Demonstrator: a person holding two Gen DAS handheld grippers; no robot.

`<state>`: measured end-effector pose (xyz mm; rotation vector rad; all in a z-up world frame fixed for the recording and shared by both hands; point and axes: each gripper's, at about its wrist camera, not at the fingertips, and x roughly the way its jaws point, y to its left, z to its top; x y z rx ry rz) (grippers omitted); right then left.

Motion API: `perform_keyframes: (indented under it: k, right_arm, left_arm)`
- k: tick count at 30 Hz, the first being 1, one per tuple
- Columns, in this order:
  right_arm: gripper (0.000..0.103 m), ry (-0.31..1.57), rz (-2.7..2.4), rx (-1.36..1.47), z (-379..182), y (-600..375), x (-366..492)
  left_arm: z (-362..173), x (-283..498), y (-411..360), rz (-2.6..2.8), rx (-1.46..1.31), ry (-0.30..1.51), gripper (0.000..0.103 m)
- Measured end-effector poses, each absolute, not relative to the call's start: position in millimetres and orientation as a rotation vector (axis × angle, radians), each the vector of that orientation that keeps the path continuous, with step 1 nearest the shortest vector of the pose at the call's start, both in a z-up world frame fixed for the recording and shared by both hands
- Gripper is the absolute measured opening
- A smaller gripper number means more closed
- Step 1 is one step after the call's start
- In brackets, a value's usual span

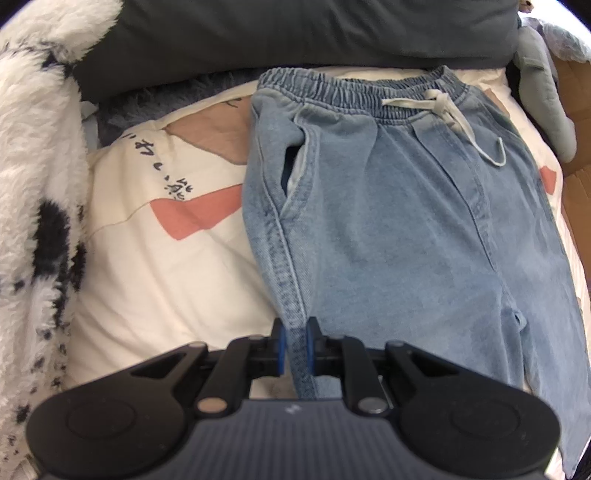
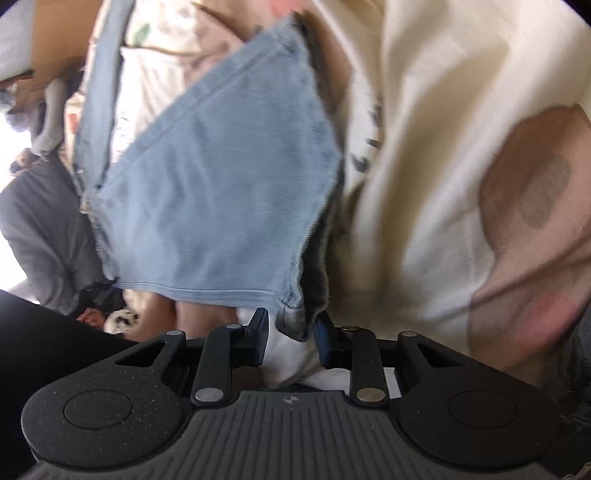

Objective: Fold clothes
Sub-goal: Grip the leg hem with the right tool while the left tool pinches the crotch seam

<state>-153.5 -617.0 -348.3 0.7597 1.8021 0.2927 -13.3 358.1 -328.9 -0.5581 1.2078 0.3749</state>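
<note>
Light blue denim trousers (image 1: 388, 206) with an elastic waistband and a white drawstring (image 1: 448, 110) lie flat on the bed, waistband at the far end. My left gripper (image 1: 295, 345) is shut on the trousers' left side seam, low in the left wrist view. In the right wrist view a trouser leg (image 2: 221, 192) hangs lifted over the bed, and its hem corner (image 2: 293, 321) sits between the jaws of my right gripper (image 2: 291, 336). The right pad touches that corner while the left pad stands a little off it, so the right gripper is open.
The bed cover (image 1: 166, 258) is cream with pink and brown patches. A fluffy white blanket with dark spots (image 1: 33, 184) lies along the left, a dark grey pillow (image 1: 295, 33) across the far end, and a grey soft toy (image 1: 543, 92) at the far right.
</note>
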Motion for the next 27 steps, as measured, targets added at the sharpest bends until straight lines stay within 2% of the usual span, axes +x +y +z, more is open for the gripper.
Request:
perform_keyframes:
  k: [5,10,16,26,27]
  right_arm:
    - [0.027,1.797,0.332,0.801,-344,-616,-145]
    - [0.032,1.803,0.252,0.785,-356,-615,-146]
    - [0.032,1.765,0.197,0.832,-367,-621,-151]
    - [0.029,1.779,0.224,0.838,-366,-615,-148]
    - [0.023,1.780,0.227,0.827,-366,-613,-147]
  left_arm:
    - [-329,-13,359,0.375,-0.561,1.206,0.012]
    - [-329,-12,360,0.373,-0.556,1.210,0.012]
    - [-332,-12,360,0.373,-0.559,1.214,0.012]
    - [-349,-15,366,0.390,-0.621,1.206,0.012]
    - [-351,-15,366,0.391,-0.629,1.203,0.012]
